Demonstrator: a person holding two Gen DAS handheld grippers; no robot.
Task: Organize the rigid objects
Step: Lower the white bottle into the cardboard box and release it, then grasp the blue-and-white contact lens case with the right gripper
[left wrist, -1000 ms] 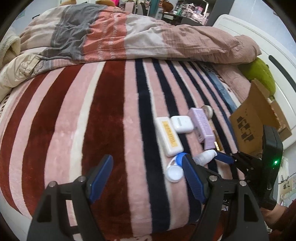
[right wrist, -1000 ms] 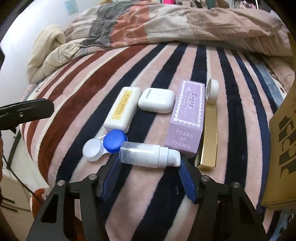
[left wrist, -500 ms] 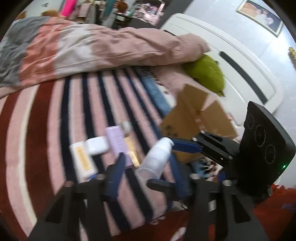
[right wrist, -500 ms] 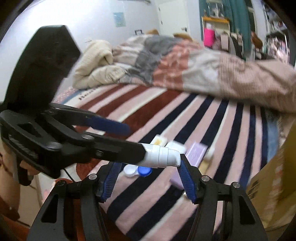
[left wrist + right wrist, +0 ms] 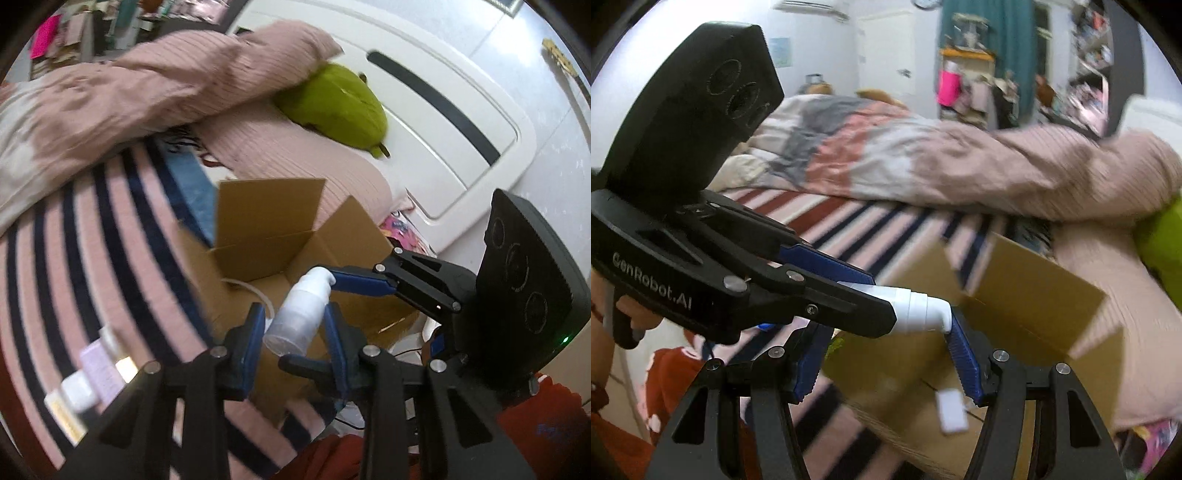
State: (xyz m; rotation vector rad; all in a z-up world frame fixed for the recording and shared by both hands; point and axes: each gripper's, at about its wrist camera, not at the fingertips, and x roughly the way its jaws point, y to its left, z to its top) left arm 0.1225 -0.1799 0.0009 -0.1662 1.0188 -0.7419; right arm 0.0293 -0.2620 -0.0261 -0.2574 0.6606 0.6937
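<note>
A white pump bottle (image 5: 303,309) hangs in the air above the open cardboard box (image 5: 266,225). My left gripper (image 5: 295,328) has its blue pads on both sides of the bottle's clear cap end. My right gripper (image 5: 886,350) holds the bottle's pump end (image 5: 923,309) between its blue pads. In the right wrist view the left gripper's black body covers the bottle's body. The box (image 5: 1027,295) has a small white item (image 5: 951,411) and a white cable (image 5: 255,291) inside.
On the striped blanket (image 5: 74,258) at lower left lie a lilac box (image 5: 101,371), a white case (image 5: 77,391) and a white-yellow box (image 5: 64,421). A pink duvet (image 5: 129,88), a green plush (image 5: 340,107) and a white headboard (image 5: 461,92) lie behind.
Both grippers have carried the bottle from the blanket up and right to above the box. My left gripper has narrowed around the bottle's cap end.
</note>
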